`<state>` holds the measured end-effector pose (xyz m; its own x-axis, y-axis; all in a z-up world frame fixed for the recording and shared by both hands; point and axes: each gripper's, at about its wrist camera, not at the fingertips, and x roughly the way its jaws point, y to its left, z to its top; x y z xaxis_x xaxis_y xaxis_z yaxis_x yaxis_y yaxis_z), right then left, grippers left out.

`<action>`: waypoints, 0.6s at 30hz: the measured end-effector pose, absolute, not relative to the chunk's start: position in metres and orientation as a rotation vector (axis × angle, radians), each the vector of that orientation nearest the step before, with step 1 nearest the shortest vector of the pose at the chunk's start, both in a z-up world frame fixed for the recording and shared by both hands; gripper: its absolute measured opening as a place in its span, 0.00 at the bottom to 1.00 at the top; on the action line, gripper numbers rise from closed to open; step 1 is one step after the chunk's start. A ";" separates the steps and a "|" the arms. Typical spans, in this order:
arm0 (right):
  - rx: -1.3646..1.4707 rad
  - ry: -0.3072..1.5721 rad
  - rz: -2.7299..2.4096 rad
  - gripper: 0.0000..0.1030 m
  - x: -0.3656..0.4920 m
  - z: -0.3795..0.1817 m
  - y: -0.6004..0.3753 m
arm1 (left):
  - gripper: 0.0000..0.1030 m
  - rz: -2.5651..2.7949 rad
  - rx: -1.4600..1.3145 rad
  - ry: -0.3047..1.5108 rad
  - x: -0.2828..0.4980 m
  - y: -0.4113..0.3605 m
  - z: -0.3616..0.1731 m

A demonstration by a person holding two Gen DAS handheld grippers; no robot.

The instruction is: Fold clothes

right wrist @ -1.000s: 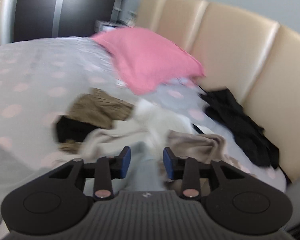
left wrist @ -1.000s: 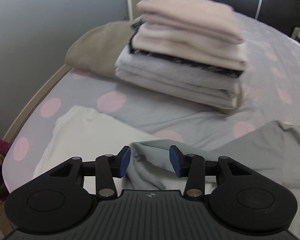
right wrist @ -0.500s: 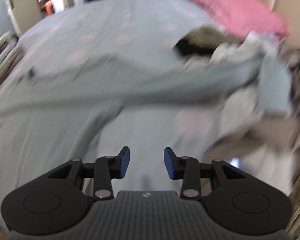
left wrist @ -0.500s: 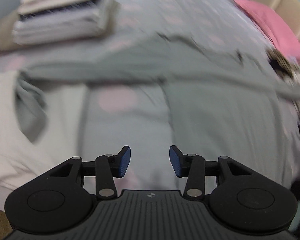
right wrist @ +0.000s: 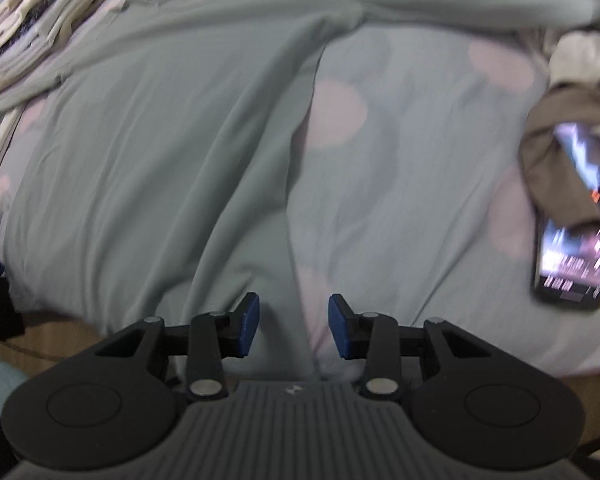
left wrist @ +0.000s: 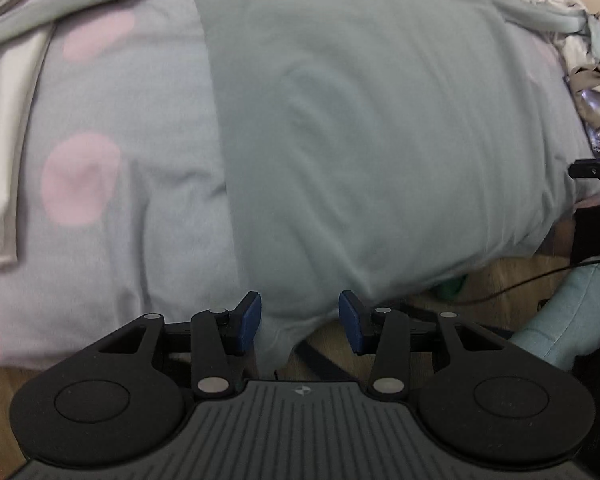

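A grey-green long-sleeved shirt [left wrist: 380, 140] lies spread flat on the pink-dotted bed sheet [left wrist: 120, 220], its hem hanging over the near bed edge. My left gripper [left wrist: 300, 322] points down at the shirt's lower left corner, open, the fabric below its fingers and untouched. In the right wrist view the same shirt [right wrist: 160, 160] fills the left half. My right gripper [right wrist: 293, 326] hovers open over the shirt's right side edge near the hem, gripping nothing.
A stack of folded clothes [right wrist: 48, 12] sits at the far left of the bed. Unfolded clothes [right wrist: 572, 40] are heaped at the far right, with a lit phone [right wrist: 570, 256] beside them. A white garment [left wrist: 4, 120] lies left of the shirt. A foot in a light-blue sock [left wrist: 568, 320] stands on the wooden floor.
Both grippers swung from looking across the bed to pointing down, and sank to the shirt's hem at the near bed edge. The gaps between their fingers stayed the same.
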<state>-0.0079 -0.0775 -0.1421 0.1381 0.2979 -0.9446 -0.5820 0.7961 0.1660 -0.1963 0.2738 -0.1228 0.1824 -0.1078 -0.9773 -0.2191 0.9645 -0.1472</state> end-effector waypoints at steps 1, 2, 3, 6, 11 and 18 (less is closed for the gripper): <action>-0.272 1.301 0.651 0.41 -0.011 -0.145 -0.078 | 0.40 0.085 -0.280 1.402 -0.197 0.274 -0.125; -0.282 1.308 0.652 0.41 -0.013 -0.147 -0.077 | 0.40 0.091 -0.285 1.416 -0.198 0.275 -0.127; -0.292 1.316 0.654 0.41 -0.014 -0.150 -0.076 | 0.40 0.096 -0.290 1.430 -0.198 0.276 -0.131; -0.303 1.338 0.652 0.41 -0.016 -0.155 -0.074 | 0.39 0.120 -0.295 1.484 -0.196 0.279 -0.144; -0.318 1.338 0.668 0.15 -0.023 -0.154 -0.071 | 0.24 0.139 -0.272 1.500 -0.194 0.280 -0.150; -0.264 1.369 0.678 0.03 -0.031 -0.132 -0.078 | 0.01 0.119 -0.244 1.509 -0.195 0.278 -0.144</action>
